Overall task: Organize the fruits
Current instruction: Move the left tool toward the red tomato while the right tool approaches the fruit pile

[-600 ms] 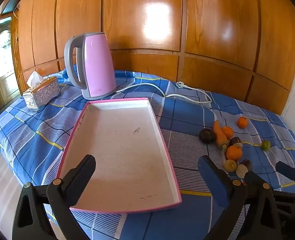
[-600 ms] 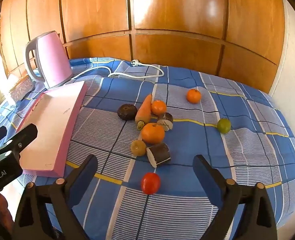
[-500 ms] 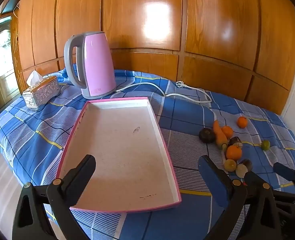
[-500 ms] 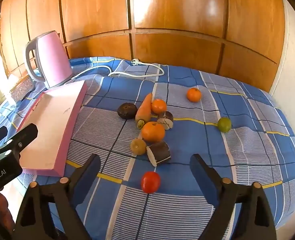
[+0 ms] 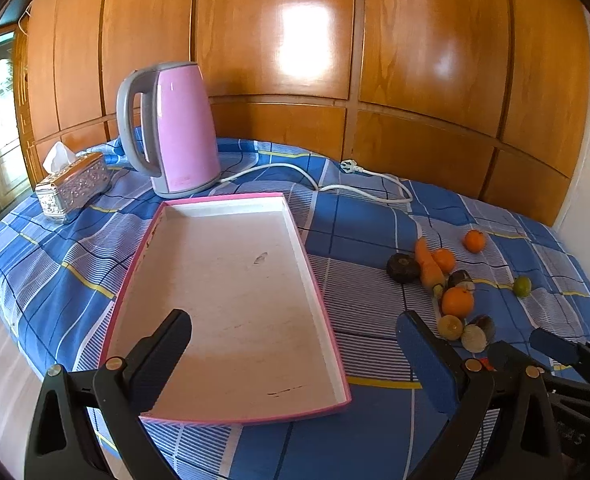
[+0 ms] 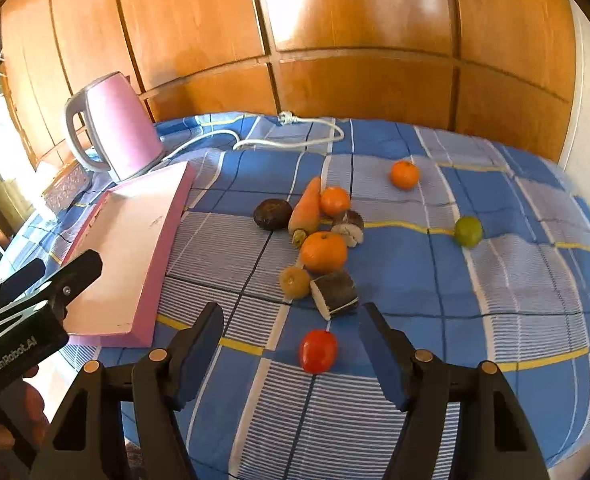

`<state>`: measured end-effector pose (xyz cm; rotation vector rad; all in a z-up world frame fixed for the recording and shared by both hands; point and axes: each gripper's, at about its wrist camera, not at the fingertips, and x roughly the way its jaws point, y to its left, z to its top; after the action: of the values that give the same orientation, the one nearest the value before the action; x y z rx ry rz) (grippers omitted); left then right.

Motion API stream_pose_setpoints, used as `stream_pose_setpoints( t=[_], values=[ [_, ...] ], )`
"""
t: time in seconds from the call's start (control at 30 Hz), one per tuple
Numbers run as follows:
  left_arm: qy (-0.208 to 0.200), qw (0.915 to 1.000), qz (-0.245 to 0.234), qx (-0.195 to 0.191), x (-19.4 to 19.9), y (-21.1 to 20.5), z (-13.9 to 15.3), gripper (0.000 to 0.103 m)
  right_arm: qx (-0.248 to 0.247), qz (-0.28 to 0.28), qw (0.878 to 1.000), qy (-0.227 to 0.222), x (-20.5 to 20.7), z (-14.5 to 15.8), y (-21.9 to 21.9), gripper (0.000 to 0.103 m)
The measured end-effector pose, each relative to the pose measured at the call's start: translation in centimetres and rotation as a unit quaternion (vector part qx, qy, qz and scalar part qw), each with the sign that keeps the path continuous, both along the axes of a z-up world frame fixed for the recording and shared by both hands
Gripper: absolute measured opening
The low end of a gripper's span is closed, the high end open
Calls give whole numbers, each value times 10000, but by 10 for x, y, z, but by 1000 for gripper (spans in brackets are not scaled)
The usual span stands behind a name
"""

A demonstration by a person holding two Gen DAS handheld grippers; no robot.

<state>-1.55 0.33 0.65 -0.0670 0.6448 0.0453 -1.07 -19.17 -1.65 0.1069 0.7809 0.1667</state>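
Our right gripper (image 6: 291, 346) fingers gape empty; the tomato (image 6: 318, 351) between them may roll off the desk (image 6: 515, 280) if nudged.

left wrist view looks down across the tray (image 5: 231, 280); right wrist view sits right of it, seemingly nearer the fruit; both share the tray.

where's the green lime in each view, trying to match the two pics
Left wrist view: the green lime sits far right on the blue cloth, apart from the fruit pile.
Right wrist view: the green lime lies right of centre, alone, right of the pile.
Shared landmark: the pink kettle stands at the back left in both, behind the pink tray.
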Motion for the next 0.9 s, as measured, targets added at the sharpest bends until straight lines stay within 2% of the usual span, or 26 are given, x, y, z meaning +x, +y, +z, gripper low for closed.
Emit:
stream_pose_setpoints(
  t=[0.03,0.1,0.17,0.2,0.27,0.33,0.43,0.9],
  values=[
    [2,10000,-6,7,0,0,0,102,27,4,10000,-3,-1,0,-1,71],
    [-3,10000,-33,29,0,-2,0,102,43,9,9991,423,5,-1,-6,71],
    [2,10000,-46,50,0,-3,0,102,79,23,9985,550,7,-4,-7,71],
    [7,10000,-51,54,1,-3,0,102,40,31,9990,440,7,-6,-8,70],
    [15,10000,-74,52,2,-4,0,102,53,16,9991,429,4,-8,-9,63],
    [22,9999,-107,60,3,-6,-1,102,129,-11,9989,450,3,-10,-13,51],
    [29,9998,-177,76,4,-9,-1,102,271,-68,9982,526,2,-15,-20,47],
    [85,9989,-430,189,8,-22,-4,102,-115,-347,9963,782,8,-33,-37,47]
  ],
)
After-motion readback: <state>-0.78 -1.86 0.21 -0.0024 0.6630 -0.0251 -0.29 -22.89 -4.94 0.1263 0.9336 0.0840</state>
